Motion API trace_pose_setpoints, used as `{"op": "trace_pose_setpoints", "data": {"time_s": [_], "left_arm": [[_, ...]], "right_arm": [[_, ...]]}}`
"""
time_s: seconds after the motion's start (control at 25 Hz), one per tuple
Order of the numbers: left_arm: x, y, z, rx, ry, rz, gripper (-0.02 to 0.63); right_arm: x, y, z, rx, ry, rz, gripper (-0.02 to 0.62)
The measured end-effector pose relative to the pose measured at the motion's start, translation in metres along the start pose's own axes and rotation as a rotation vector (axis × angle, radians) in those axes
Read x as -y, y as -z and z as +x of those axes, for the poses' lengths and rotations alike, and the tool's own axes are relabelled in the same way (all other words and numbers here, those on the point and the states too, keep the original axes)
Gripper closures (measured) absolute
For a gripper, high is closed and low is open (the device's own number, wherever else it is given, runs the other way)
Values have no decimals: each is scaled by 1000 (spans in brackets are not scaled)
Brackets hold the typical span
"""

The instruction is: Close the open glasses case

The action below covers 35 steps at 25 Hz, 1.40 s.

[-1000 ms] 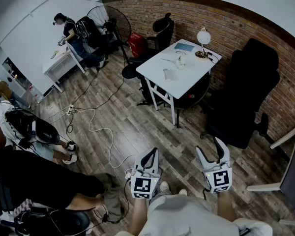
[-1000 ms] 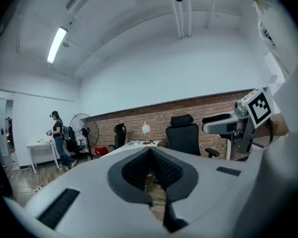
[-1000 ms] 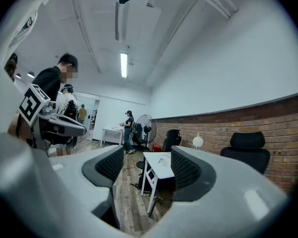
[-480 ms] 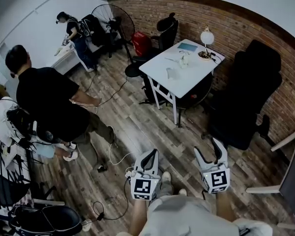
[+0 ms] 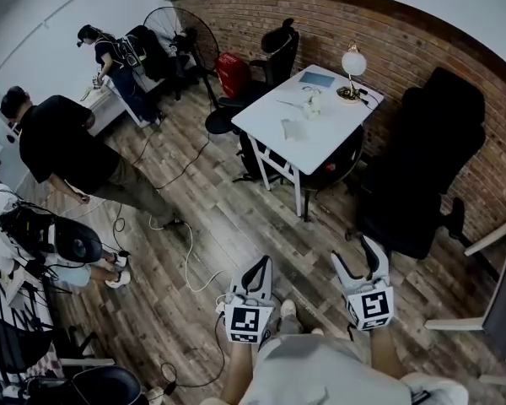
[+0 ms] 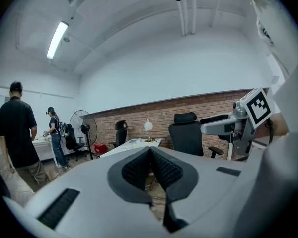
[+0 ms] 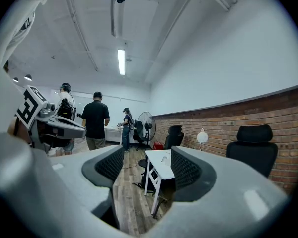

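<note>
2 claws hover low before us, well apart from the white desk [image 5: 325, 133]: left claw [image 5: 261, 268] pressed together, right claw [image 5: 359, 256] spread wide, both empty. The person in black [image 5: 57, 146] has stepped left, off our path. We cannot pick out the glasses case among the desk's small items; approach comes next.
</note>
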State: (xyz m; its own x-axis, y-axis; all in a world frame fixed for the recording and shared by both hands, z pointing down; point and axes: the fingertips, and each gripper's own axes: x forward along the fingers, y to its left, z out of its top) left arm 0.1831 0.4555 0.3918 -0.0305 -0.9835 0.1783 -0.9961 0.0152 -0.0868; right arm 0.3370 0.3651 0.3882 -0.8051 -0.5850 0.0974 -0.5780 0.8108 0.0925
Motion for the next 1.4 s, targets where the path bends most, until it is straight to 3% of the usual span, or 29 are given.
{"op": "trace_pose_setpoints", "data": {"time_s": [0.92,1.4], "left_arm": [[-93,1,86,9,73,8,601],[-119,-3,106,22,110,8,601]], "right_arm": [[-1,0,118,-39,69,6,296],[-12,-4,145,-58,89,6,296]]}}
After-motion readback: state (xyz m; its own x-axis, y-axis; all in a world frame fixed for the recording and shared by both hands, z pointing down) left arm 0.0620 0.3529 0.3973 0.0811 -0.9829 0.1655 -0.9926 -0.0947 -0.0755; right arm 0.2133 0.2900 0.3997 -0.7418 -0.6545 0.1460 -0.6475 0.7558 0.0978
